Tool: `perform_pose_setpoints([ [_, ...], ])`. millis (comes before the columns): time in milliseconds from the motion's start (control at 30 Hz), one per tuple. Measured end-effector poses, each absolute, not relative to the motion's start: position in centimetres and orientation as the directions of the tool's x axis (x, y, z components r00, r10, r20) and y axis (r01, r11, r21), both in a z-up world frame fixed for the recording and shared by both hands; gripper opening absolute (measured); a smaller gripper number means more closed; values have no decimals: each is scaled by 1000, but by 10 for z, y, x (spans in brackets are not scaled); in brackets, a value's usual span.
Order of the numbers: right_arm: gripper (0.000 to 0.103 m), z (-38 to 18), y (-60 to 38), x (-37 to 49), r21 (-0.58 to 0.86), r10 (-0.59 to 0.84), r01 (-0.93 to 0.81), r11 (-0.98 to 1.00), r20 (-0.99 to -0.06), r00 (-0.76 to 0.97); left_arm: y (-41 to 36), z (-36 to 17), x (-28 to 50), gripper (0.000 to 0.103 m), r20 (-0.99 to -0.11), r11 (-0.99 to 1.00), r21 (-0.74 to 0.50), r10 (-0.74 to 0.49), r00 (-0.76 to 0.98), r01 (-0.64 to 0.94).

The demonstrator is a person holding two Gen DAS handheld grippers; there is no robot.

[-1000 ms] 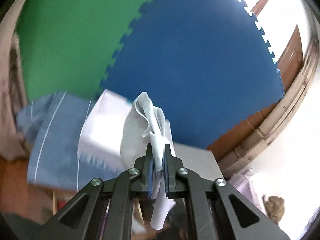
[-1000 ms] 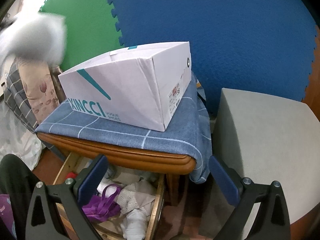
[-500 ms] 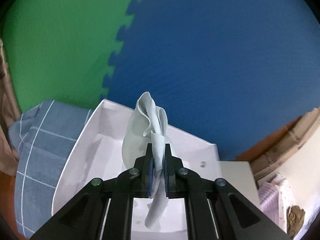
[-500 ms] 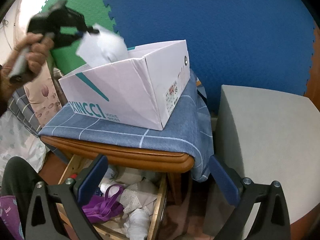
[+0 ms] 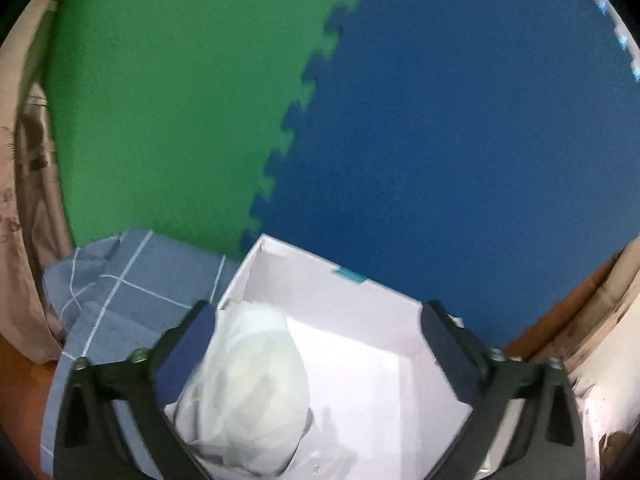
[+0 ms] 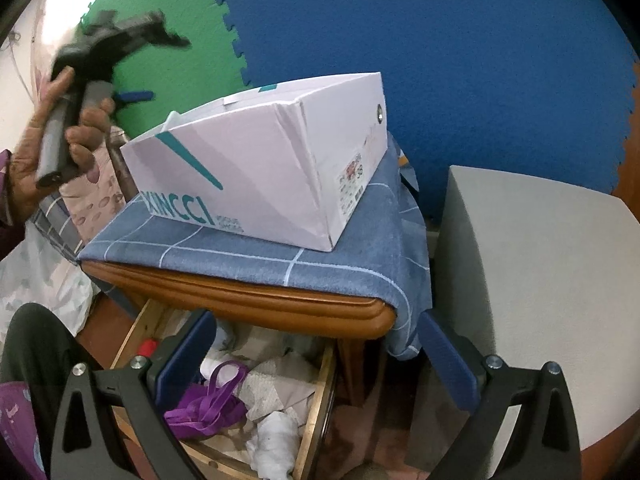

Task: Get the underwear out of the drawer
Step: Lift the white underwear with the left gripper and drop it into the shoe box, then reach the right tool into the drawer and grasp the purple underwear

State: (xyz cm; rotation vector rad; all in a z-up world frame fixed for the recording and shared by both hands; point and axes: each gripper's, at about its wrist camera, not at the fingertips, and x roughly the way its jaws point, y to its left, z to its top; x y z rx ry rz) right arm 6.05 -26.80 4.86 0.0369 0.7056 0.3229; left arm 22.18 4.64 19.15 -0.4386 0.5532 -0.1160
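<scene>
My left gripper hangs over the white shoebox, and its jaws are opening. The white underwear sits loose between them, near the left finger, low in the box, with no pad pressing on it. In the right wrist view a hand holds the left gripper above the box's left end. My right gripper stands open with nothing in it, above the pulled-out wooden drawer. A purple garment and white cloths lie in the drawer.
The box rests on a blue checked cloth over a wooden nightstand. A grey padded stool stands to the right. Green and blue foam mats cover the wall. Bedding and a person's dark-trousered knee are at the left.
The left gripper came down over the box with the white underwear, then its jaws parted wide and the cloth dropped free inside the box. The right gripper stayed where it was.
</scene>
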Motion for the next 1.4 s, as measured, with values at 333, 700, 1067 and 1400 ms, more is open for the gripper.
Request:
perform_pose_setpoints([
  [333, 103, 34, -209, 42, 81, 441, -549, 832, -697, 565, 101, 158, 101, 102, -552, 937, -349, -229, 802, 28],
  [700, 99, -27, -101, 20, -171, 298, -880, 444, -898, 325, 184, 63, -5, 102, -668, 954, -253, -53, 743, -159],
  [1067, 91, -65, -85, 25, -214, 31, -967, 139, -975, 220, 180, 62, -6, 102, -668, 964, -235, -66, 741, -126],
  [1400, 91, -87, -44, 18, -267, -35, -956, -120, -961, 273, 186, 57, -4, 102, -683, 949, -282, -94, 724, -143],
])
